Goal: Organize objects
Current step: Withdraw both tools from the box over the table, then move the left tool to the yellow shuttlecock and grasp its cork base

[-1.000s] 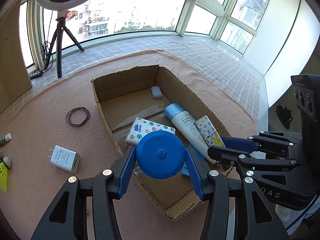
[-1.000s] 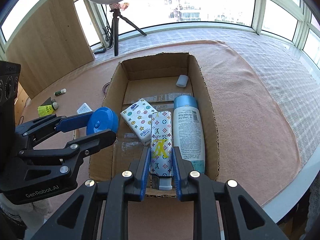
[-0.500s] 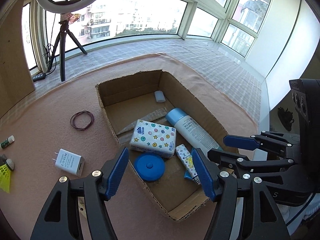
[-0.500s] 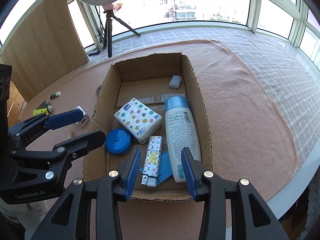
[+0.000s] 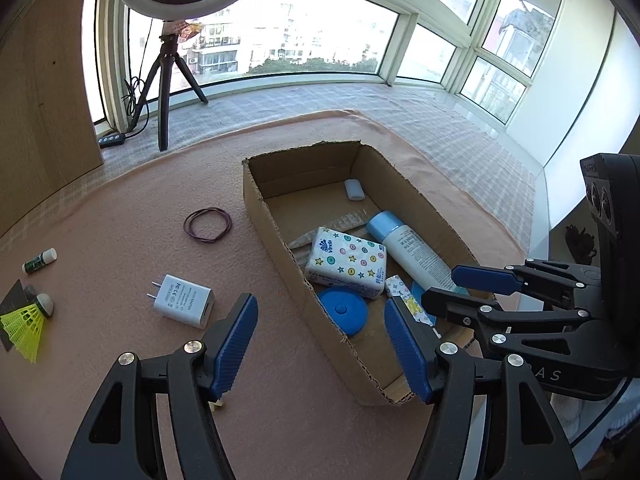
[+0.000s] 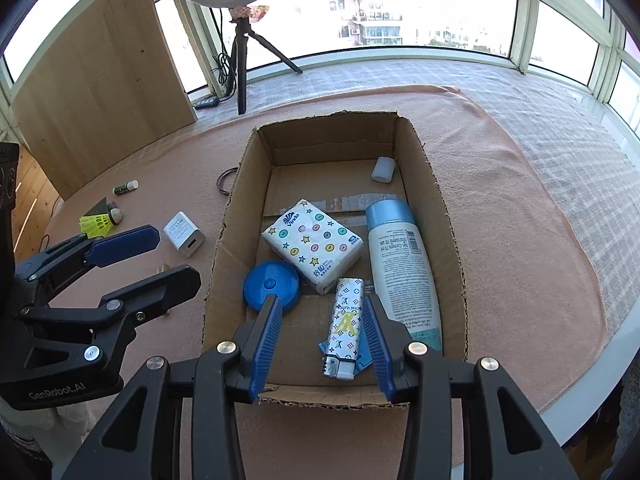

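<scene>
Left claw spread wide, holding nothing, hovering over the near left wall of the cardboard box. Right claw likewise spread, poised above the box's near end. Inside: Vinda tissue pack, blue round case, Louis Vuitton-print lighter, white bottle. Outside on the counter: white charger.

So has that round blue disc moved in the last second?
Yes. The blue disc left the left gripper and now lies inside the cardboard box, beside the tissue pack.
</scene>
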`<control>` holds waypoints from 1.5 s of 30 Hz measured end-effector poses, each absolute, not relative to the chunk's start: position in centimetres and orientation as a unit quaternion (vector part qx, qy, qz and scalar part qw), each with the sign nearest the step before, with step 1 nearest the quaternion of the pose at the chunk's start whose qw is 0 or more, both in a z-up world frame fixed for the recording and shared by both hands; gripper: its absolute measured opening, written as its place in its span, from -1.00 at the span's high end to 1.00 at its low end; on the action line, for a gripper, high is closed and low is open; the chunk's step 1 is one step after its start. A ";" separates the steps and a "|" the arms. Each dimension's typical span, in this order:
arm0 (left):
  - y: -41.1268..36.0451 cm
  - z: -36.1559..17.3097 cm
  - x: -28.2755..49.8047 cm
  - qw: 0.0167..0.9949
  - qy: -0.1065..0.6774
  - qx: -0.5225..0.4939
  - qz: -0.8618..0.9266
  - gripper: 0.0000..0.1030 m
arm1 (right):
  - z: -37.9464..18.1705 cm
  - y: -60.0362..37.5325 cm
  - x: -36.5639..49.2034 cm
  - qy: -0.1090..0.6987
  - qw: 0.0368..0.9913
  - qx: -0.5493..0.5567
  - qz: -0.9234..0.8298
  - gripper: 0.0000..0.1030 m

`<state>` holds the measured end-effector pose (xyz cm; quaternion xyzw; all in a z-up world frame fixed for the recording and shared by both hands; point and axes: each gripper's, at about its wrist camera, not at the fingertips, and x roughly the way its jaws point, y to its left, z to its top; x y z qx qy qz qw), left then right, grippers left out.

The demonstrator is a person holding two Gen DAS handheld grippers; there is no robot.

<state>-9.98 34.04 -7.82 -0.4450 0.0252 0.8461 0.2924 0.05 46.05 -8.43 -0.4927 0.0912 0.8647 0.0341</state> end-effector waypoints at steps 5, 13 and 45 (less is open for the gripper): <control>30.9 -8.0 -9.9 0.267 0.014 -0.451 0.851 -0.35 | -8.1 44.0 -0.6 0.083 0.015 -0.489 0.868 0.24; 24.2 -8.6 -10.1 0.211 -0.007 -0.462 0.862 -0.35 | -8.0 40.0 -2.0 0.084 -0.020 -0.487 0.869 0.23; 4.2 -13.4 -15.6 0.062 -0.135 -0.476 0.867 -0.05 | -11.0 25.6 -12.9 0.111 -0.137 -0.511 0.841 0.23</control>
